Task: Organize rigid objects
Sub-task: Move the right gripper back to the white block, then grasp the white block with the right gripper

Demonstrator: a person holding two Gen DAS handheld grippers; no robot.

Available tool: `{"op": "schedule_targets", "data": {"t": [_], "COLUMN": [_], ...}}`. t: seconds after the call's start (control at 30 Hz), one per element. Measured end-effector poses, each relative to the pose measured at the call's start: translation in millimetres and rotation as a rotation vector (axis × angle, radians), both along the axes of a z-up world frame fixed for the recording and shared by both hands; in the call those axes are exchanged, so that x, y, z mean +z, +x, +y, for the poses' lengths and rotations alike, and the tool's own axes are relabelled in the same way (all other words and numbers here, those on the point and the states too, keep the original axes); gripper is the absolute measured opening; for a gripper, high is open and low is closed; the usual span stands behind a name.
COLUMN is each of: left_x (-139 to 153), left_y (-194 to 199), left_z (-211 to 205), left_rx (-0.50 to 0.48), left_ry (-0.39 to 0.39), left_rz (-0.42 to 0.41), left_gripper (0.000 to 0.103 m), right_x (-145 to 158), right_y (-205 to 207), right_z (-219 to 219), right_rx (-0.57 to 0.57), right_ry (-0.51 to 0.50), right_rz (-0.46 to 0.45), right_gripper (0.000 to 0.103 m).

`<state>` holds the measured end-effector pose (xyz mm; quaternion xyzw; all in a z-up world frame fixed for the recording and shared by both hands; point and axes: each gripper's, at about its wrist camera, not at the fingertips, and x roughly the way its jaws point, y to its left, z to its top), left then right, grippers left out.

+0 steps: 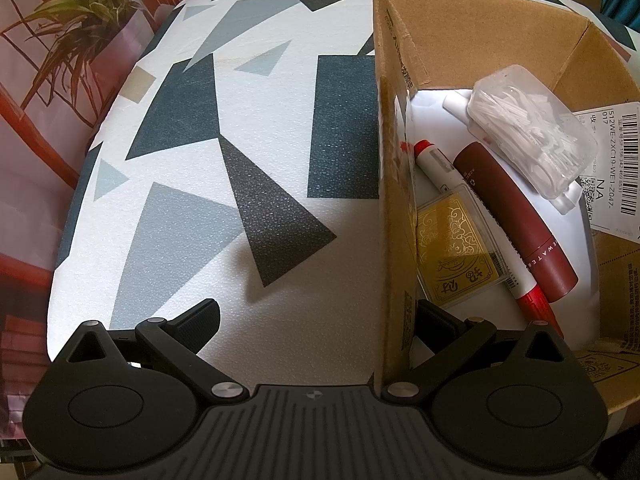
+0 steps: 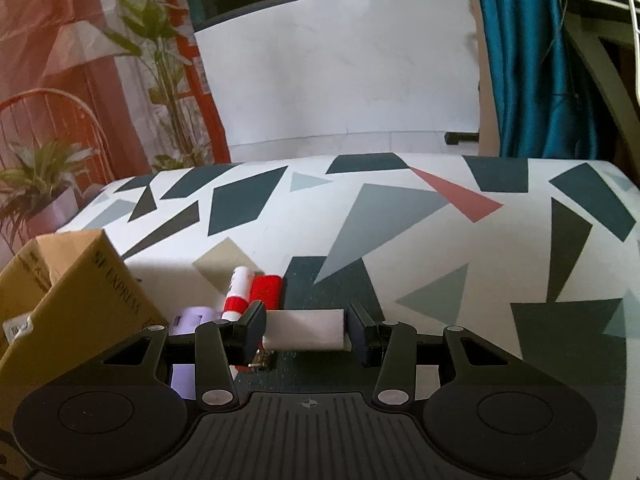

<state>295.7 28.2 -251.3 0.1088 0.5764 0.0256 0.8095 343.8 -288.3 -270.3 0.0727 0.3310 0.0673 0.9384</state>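
In the left wrist view an open cardboard box (image 1: pixel 404 120) stands on the patterned table. It holds a dark red tube (image 1: pixel 516 228), a red-and-white marker (image 1: pixel 436 168), a gold card in a clear case (image 1: pixel 456 248) and a clear case of white picks (image 1: pixel 528 128). My left gripper (image 1: pixel 320 324) is open and straddles the box's near wall, with one finger inside. In the right wrist view my right gripper (image 2: pixel 306 332) is shut on a white tube (image 2: pixel 304 328) that lies crosswise between its pads. Behind it lie a red-and-white stick (image 2: pixel 238 292), a red block (image 2: pixel 266 290) and a lilac item (image 2: pixel 192 318).
The box (image 2: pixel 80 300) is at the right gripper's left. Potted plants (image 1: pixel 80 12) and red chair frames stand beyond the table's left edge. A white panel (image 2: pixel 340 72) and a blue curtain (image 2: pixel 516 56) lie behind the table (image 2: pixel 440 240).
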Motion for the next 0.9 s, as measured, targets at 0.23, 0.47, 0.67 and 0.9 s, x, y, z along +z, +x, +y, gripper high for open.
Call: {"op": "schedule_targets", "data": {"t": [0.23, 0.47, 0.67, 0.9], "left_x": [0.3, 0.2, 0.2, 0.2], "left_y": [0.0, 0.0, 0.1, 0.1], "left_z": [-0.1, -0.3, -0.3, -0.2], "left_rx": [0.000, 0.000, 0.000, 0.000], "left_ry": [-0.001, 0.000, 0.000, 0.000], "left_rz": [0.000, 0.000, 0.000, 0.000], "left_gripper": [0.103, 0.103, 0.103, 0.103], "right_x": [0.6, -7.1, -7.6, -14.8], "right_y": [-5.5, -6.1, -1.1, 12.6], "right_z": [3.0, 5.8, 9.4, 11.0], "right_rx": [0.010, 0.014, 0.025, -0.009], "right_ry": [-0.029, -0.056, -0.064, -0.055], "right_rz": [0.007, 0.036, 0.039, 0.070], "right_gripper": [0.041, 0.040, 0.049, 0.048]}}
